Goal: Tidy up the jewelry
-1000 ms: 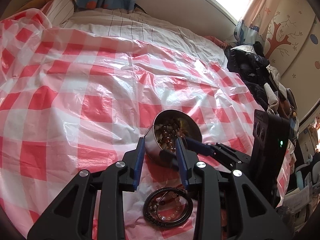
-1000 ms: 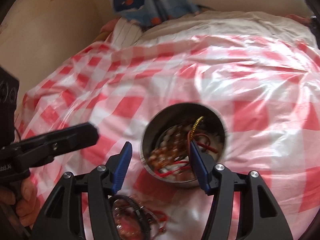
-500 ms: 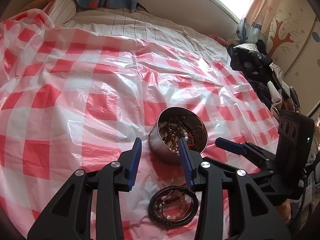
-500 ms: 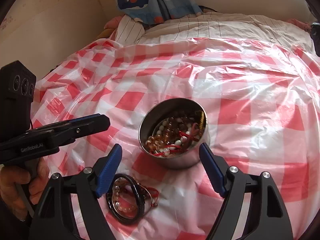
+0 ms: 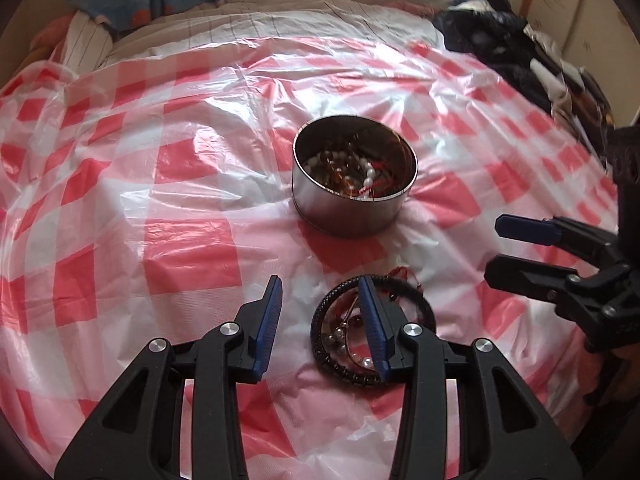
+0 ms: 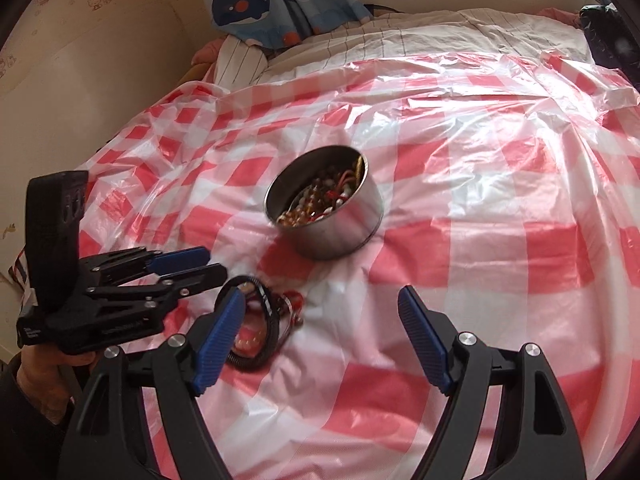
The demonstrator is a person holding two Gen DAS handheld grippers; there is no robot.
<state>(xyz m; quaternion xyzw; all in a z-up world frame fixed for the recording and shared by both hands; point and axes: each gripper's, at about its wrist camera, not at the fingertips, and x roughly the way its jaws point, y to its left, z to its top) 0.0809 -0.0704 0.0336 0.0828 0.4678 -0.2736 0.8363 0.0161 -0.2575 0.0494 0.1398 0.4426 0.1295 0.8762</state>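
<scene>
The left gripper is angling downward, jaws apart and empty; the right gripper is gaping wider, also empty.

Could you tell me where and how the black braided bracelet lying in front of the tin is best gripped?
Take the black braided bracelet by its left arc, from above. It lies flat on the checked sheet, and beads fill its middle, so one finger goes inside the ring, one outside.
</scene>
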